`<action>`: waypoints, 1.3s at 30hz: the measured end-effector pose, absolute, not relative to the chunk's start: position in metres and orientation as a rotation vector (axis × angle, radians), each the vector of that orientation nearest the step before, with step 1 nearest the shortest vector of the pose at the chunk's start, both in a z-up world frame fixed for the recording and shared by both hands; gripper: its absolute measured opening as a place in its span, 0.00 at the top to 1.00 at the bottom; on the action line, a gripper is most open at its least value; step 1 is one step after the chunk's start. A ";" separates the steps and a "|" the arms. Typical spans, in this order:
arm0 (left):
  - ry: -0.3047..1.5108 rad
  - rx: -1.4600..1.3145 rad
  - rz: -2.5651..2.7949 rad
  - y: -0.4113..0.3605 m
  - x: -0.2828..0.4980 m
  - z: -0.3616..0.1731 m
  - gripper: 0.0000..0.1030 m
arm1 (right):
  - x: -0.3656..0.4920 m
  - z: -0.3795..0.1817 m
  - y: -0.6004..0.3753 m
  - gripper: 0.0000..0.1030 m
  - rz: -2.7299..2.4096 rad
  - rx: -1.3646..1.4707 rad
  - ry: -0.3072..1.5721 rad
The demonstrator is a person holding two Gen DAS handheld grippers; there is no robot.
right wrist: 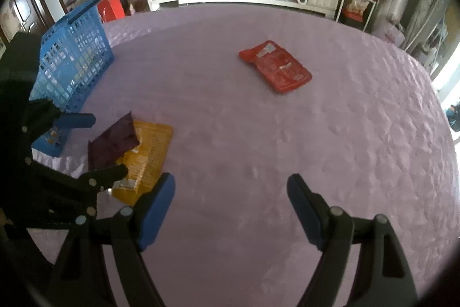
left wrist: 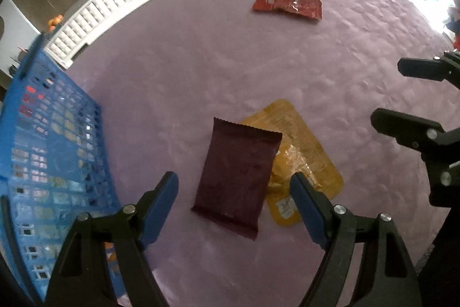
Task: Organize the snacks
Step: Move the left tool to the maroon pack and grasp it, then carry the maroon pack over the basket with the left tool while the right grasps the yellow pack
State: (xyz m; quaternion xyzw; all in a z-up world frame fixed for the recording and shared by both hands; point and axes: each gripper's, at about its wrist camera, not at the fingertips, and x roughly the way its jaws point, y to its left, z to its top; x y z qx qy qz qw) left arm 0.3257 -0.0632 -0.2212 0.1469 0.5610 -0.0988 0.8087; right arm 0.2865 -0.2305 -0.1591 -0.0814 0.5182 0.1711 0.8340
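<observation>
Your left gripper (left wrist: 234,199) hung with its jaws apart and empty over the maroon packet (left wrist: 240,177); that packet lay partly on the yellow packet (left wrist: 304,160), both just beside the blue basket (left wrist: 54,151); your right gripper (right wrist: 231,205) was likewise spread wide, holding nothing, farther from the basket above bare purple tablecloth (right wrist: 345,134); the red packet (right wrist: 277,66) lay well apart from the basket; some packets seemed to sit inside already, so I judged three remained to be loaded.
</observation>
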 end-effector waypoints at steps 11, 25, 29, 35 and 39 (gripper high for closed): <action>1.206 0.228 -0.326 -0.057 0.332 -0.220 0.49 | 0.294 -0.168 -0.232 0.19 0.362 -0.123 1.149; 1.226 0.297 -0.243 -0.045 0.340 -0.221 0.51 | 0.297 -0.167 -0.234 0.19 0.383 -0.071 1.164; 1.277 0.210 -0.243 -0.036 0.348 -0.223 0.51 | 0.297 -0.167 -0.233 0.19 0.385 -0.069 1.168; 1.279 0.200 -0.242 -0.039 0.346 -0.222 0.54 | 0.297 -0.168 -0.232 0.19 0.385 -0.068 1.174; 1.236 0.221 -0.224 -0.044 0.331 -0.215 0.55 | 0.296 -0.171 -0.232 0.19 0.383 -0.070 1.178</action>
